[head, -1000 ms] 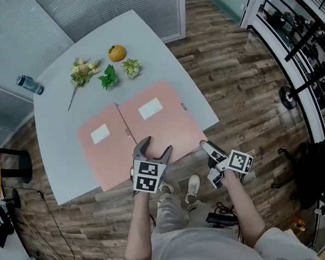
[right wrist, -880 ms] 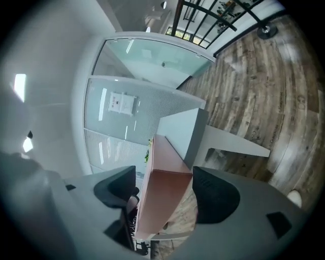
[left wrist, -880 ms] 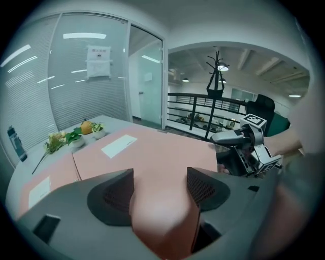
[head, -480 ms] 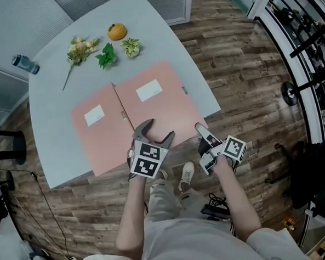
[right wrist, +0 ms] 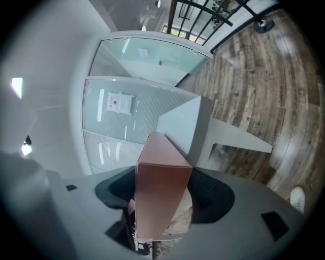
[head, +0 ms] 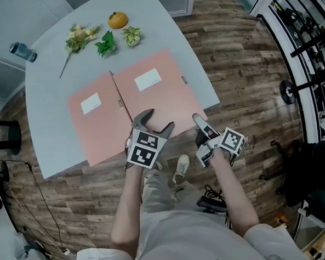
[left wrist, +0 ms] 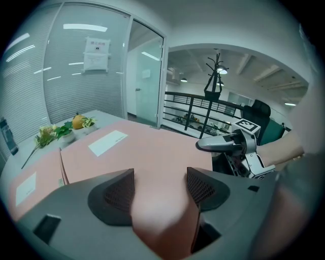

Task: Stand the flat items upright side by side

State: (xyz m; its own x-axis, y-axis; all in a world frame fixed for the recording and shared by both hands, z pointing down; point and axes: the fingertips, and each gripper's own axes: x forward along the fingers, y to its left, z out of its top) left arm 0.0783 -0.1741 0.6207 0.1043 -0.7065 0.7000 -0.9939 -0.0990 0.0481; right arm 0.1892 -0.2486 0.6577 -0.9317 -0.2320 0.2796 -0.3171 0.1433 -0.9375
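Reference: the right folder [head: 160, 94], pink, lying flat on the grey table [head: 49, 73]. All positions are given from it.

1. Left of it, edge to edge, lies the left folder [head: 99, 125], also flat. Nothing stands upright yet.
2. My left gripper [head: 157, 120] is over the near edge of the right folder and points down at it. It is released: the jaws stand apart with the folder's near edge between them, and I judge that the pads are not pressing.
3. My right gripper [head: 199, 124] is at the near right corner of the right folder, where that corner reaches the table's edge. It is rolled so the jaws take the folder across its thickness. The jaws have just been closing, and the pads appear to meet both faces: grasping the right folder.
4. The folder's long axis runs away from both grippers towards the far side of the table. To stand it up, I judge the near edge must rise. Both hands are on this folder; the left hand is nearer the other one.
5. Beyond the far edge: a bottle [head: 23, 51], flowers [head: 80, 38], an orange [head: 117, 19].
6. Right of it: wooden floor [head: 246, 66], then black railing [head: 305, 35].
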